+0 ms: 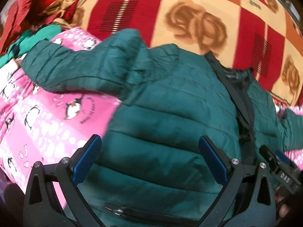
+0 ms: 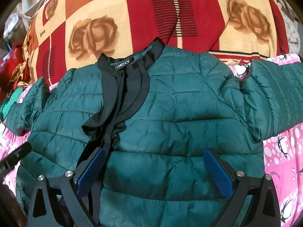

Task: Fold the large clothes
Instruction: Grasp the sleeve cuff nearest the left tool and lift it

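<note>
Left wrist view: left claw [image 1: 149,162] spread wide, nothing between its blue pads, hovering over the lower body of a green puffer jacket [image 1: 161,113]. Jacket lies face up on a pink penguin blanket [image 1: 43,121], w/ a red-and-cream rose blanket [image 1: 170,9] beyond; a heap of red and green clothes [image 1: 32,13] at top left is blurred. Right claw [image 1: 280,170] pokes in at the right edge, cut off. Right wrist view: right claw [image 2: 154,170] also wide, holding nothing, above the jacket [image 2: 170,113] hem; black collar [image 2: 132,60] label partly readable, "GHOLY". Both sleeves spread out sideways, their ends cut off.
</note>
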A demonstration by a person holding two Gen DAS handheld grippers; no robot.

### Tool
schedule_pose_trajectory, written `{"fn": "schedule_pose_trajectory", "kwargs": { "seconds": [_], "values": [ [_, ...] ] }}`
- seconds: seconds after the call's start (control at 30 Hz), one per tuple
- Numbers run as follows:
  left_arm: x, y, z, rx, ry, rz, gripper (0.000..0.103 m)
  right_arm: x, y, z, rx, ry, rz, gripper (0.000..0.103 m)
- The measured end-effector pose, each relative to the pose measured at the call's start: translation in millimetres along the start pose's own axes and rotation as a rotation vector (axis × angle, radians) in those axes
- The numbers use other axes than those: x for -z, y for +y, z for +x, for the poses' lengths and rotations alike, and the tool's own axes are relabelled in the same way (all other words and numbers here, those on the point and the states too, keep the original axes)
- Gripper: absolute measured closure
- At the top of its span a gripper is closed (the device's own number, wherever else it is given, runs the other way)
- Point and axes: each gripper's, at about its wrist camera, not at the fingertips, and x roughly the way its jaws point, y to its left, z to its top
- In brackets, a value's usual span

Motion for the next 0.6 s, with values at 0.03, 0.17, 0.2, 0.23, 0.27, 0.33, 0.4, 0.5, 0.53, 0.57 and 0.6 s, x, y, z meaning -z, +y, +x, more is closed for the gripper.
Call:
{"fn": "schedule_pose_trajectory", "kwargs": {
  "seconds": [0.03, 0.17, 0.2, 0.23, 0.27, 0.33, 0.4, 0.5, 0.53, 0.57, 0.6],
  "values": [
    [-2.5, 6.8, 0.6, -0.005, -0.003, -0.016, 0.001, 0.1, 0.4, -0.2, -0.004, -0.003, 0.001, 0.0],
    [-13.0, 28.9, 3.7, -0.035, -0.008, -0.054, 0.001, 1.7, 4.0, 3.6, -0.003, 0.008, -0.011, 0.0],
    [-16.2, 34.4, 3.3, -0.048, -0.014, -0.056, 0.001, 2.1, 4.7, 4.9, -0.003, 0.013, -0.013, 0.0],
    [-19.0, 37.6, 3.2, -0.058, -0.019, -0.054, 0.001, 2.5, 5.2, 5.5, -0.005, 0.016, -0.015, 0.0],
    [-22.3, 41.3, 2.7, -0.072, -0.026, -0.049, 0.001, 3.1, 5.5, 5.9, -0.006, 0.018, -0.016, 0.0],
    [-29.3, 50.2, 2.3, -0.102, -0.037, -0.042, 0.001, 3.1, 5.6, 6.0, -0.005, 0.017, -0.017, 0.0],
    [-37.2, 62.3, 3.5, -0.124, -0.04, -0.051, 0.001, 3.3, 5.6, 6.0, -0.007, 0.015, -0.015, 0.0],
    [-51.0, 89.6, 4.9, -0.166, -0.058, -0.093, 0.001, 3.5, 5.4, 6.3, -0.011, 0.018, -0.009, 0.0],
    [-56.6, 101.5, 5.4, -0.185, -0.067, -0.108, 0.001, 3.6, 5.6, 6.5, -0.014, 0.02, -0.008, 0.0],
    [-61.7, 112.1, 6.5, -0.203, -0.075, -0.121, 0.001, 3.4, 5.5, 6.2, -0.02, 0.022, -0.006, 0.0],
    [-66.4, 122.1, 8.0, -0.222, -0.08, -0.132, 0.001, 3.3, 5.4, 5.9, -0.027, 0.021, -0.003, 0.0]
  ]
}}
